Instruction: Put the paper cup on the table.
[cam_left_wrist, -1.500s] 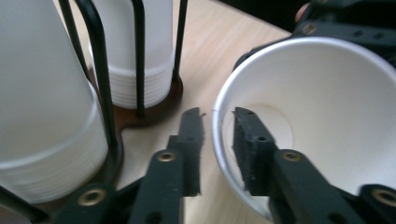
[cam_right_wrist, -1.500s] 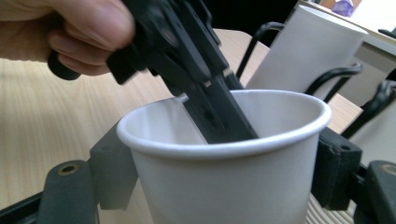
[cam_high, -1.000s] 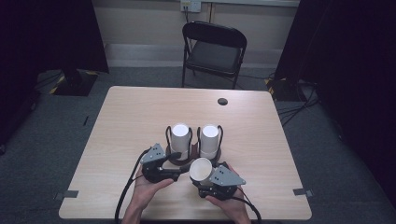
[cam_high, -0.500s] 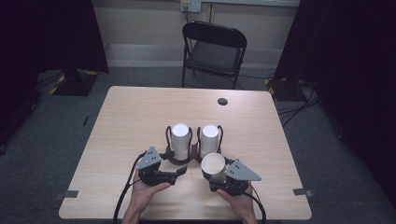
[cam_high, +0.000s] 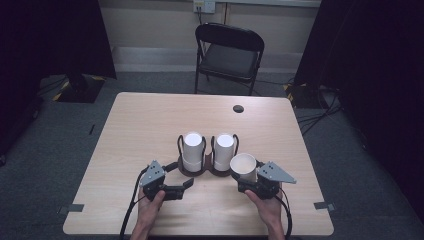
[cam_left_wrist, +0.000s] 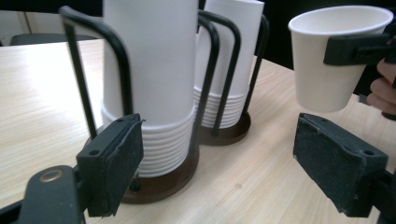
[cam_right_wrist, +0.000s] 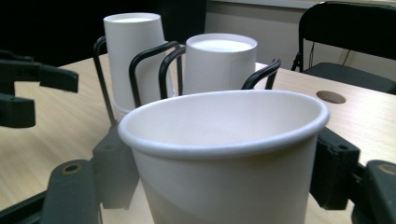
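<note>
My right gripper (cam_high: 248, 184) clamps a paper cup (cam_high: 243, 166) at four o'clock of the cup rack (cam_high: 207, 170); my left gripper (cam_high: 186, 186) gapes wide, bare table (cam_high: 140, 125) at nine.

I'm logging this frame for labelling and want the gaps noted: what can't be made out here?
- Count of nested cups: the two stacks of upside-down white paper cups run off the top edge of the left gripper view.
- Single upright white paper cup: its base is cut off by the bottom edge of the right gripper view.
- Small dark round spot on the light wooden table: too small in the high view to identify.
</note>
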